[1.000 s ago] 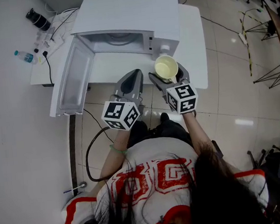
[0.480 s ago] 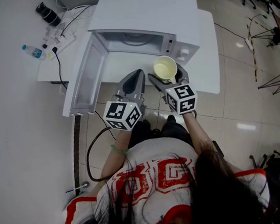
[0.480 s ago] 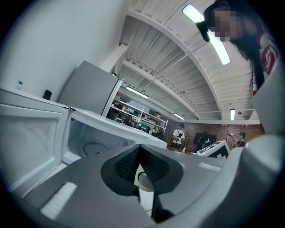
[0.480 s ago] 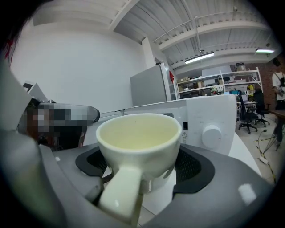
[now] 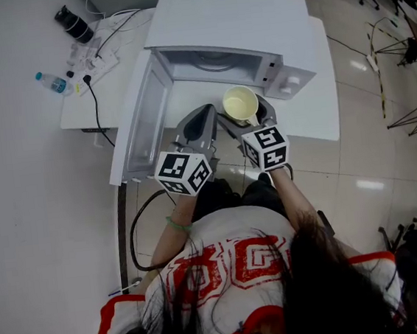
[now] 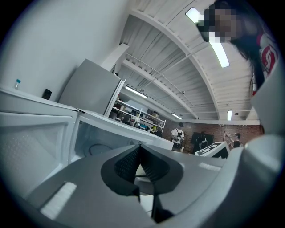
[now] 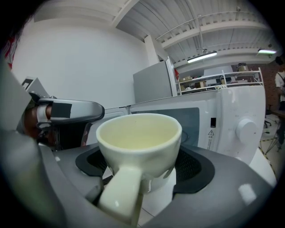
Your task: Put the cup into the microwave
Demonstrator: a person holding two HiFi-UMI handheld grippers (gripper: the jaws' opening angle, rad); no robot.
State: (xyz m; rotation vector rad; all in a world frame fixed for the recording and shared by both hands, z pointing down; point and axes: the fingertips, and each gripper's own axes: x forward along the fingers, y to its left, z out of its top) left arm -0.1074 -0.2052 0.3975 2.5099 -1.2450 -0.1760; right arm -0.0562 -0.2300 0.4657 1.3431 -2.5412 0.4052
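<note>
Head view: the open microwave door (image 5: 141,121) stands left of centre. The left gripper (image 5: 202,116), jaws pressed together, holds nothing. Just to its right, the right gripper (image 5: 248,117) pinches the upright cup (image 5: 240,104). The microwave cavity (image 5: 208,60) lies just above and left of the cup, nearer the right gripper.

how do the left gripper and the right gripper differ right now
The grey left gripper has its jaws shut together with nothing between them; the grey right gripper is clamped on the pale yellow ceramic cup. The left gripper points into the open white microwave's cavity; the right gripper faces nearer its control panel. Both hover just in front of the microwave.
</note>
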